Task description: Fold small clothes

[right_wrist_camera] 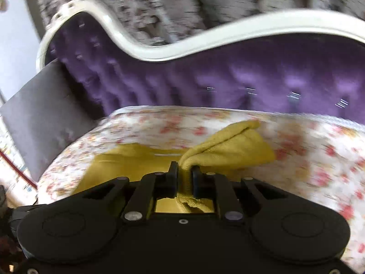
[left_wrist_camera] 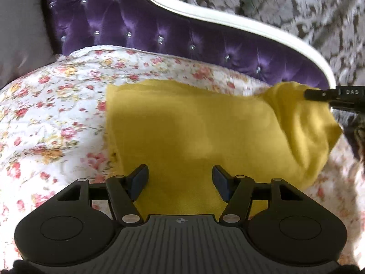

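While the yellow garment (left_wrist_camera: 189,123) lies mostly flat on the floral bedspread (left_wrist_camera: 52,105), its right-hand end is bunched up and lifted off the cover, pinched by the right gripper (right_wrist_camera: 184,174). Right wrist view: both pads are pressed together on a gathered ridge of the yellow knit, cloth squeezed between the fingers (right_wrist_camera: 172,175), a small fold hanging back behind them toward the gripper body, the rest fanning out forward and to the right in a raised flap. Same gripper shows in the left wrist view as a black finger coming in from the right edge, tip buried in the lifted yellow corner. Left gripper (left_wrist_camera: 180,178) hovers over the near edge of the garment, jaws apart with a clear gap, flat yellow cloth showing between the blue-padded fingers (left_wrist_camera: 139,180), nothing clamped; whether the tips touch the fabric cannot be told. Garment's left edge is straight, layers doubled. Bedspread is white with red and yellow flowers, covers the whole working surface. Behind it a purple tufted headboard (left_wrist_camera: 159,29) with shiny buttons and a curved white frame (left_wrist_camera: 228,20), grey patterned wall beyond. Right view is motion-blurred; a grey pillow (right_wrist_camera: 45,118) leans at left.
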Available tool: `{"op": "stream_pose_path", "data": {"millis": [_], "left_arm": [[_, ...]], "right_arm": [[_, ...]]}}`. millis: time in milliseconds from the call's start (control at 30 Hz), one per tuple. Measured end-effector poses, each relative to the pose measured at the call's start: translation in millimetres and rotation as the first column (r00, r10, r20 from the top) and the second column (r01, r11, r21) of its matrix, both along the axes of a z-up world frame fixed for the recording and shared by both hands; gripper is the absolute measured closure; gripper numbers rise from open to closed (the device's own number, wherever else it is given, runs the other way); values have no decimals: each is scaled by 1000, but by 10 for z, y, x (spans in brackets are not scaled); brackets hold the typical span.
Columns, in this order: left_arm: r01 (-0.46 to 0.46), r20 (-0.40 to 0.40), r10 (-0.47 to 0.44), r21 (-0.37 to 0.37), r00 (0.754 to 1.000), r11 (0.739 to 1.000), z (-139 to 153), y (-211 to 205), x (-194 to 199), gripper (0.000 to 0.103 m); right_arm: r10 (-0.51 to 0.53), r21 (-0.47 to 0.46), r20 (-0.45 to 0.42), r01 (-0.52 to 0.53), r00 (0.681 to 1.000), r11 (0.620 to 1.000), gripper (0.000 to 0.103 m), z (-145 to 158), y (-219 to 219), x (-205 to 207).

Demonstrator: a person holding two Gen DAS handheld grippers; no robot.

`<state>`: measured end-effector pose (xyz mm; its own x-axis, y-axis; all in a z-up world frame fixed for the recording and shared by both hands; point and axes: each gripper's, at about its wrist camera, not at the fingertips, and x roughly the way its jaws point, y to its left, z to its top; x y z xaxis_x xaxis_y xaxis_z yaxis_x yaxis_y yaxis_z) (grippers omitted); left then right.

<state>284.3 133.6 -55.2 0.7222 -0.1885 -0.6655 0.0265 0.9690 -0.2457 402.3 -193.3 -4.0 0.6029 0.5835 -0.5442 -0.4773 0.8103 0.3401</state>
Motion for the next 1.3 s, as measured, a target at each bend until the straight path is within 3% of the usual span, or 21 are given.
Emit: {"op": "stream_pose_path", "data": {"millis": [67, 133, 333, 500, 567, 600, 633, 700, 800, 900, 967, 1033, 1133, 1200, 1300], "left_arm": [[-12, 11, 13, -25, 1000, 1000, 31, 110, -50, 43], [-26, 19, 27, -46, 999, 999, 56, 223, -92, 43], [-55, 8, 56, -90, 998, 994, 56, 532, -178, 43], [-38, 15, 40, -98, 999, 994, 106, 664, -215, 43], [-27, 26, 29, -106, 999, 994, 160, 670, -187, 43], [-20, 30, 23, -110, 999, 994, 187, 659, -168, 43], [-10, 35, 15, -114, 999, 993, 210, 646, -149, 43], [11, 45, -5, -123, 999, 992, 272, 587, -73, 42], [40, 52, -33, -134, 998, 990, 353, 457, 37, 42], [73, 61, -64, -146, 996, 987, 413, 299, 140, 43], [78, 70, -69, -141, 995, 987, 430, 209, 186, 43], [51, 75, -42, -114, 996, 992, 448, 123, 220, 44], [-24, 70, 26, -32, 997, 999, 471, 4, 258, 44], [7, 37, -6, -27, 999, 1000, 457, -60, 346, 44], [38, -18, -39, -76, 999, 996, 410, -115, 491, 44]], "right_arm": [[49, -3, 2, -49, 999, 999, 87, 75, 270, -25], [100, 0, 3, -100, 995, 995, 98, 113, 549, -56], [235, -53, 35, -233, 971, 971, 98, 51, 1376, -268], [168, -95, 150, -155, 974, 983, 86, 89, 1286, -570], [127, -140, 190, -101, 973, 985, 54, 129, 1153, -709], [108, -167, 208, -74, 972, 983, 30, 135, 1064, -787], [99, -185, 222, -57, 970, 981, 16, 138, 1014, -851], [87, -238, 256, -24, 963, 971, 14, 108, 892, -1002], [51, -354, 323, 71, 945, 933, 1, 12, 892, -1215], [29, -439, 438, 186, 898, 879, 2, -101, 1010, -1405], [73, -450, 478, 173, 875, 876, 11, -174, 1086, -1494], [112, -471, 446, 126, 888, 873, 25, -235, 1166, -1484], [160, -549, 396, 93, 904, 831, 43, -339, 1293, -1420], [169, -567, 392, 93, 904, 818, 44, -414, 1307, -1389], [210, -598, 370, 59, 905, 799, 46, -493, 1324, -1384]]}}
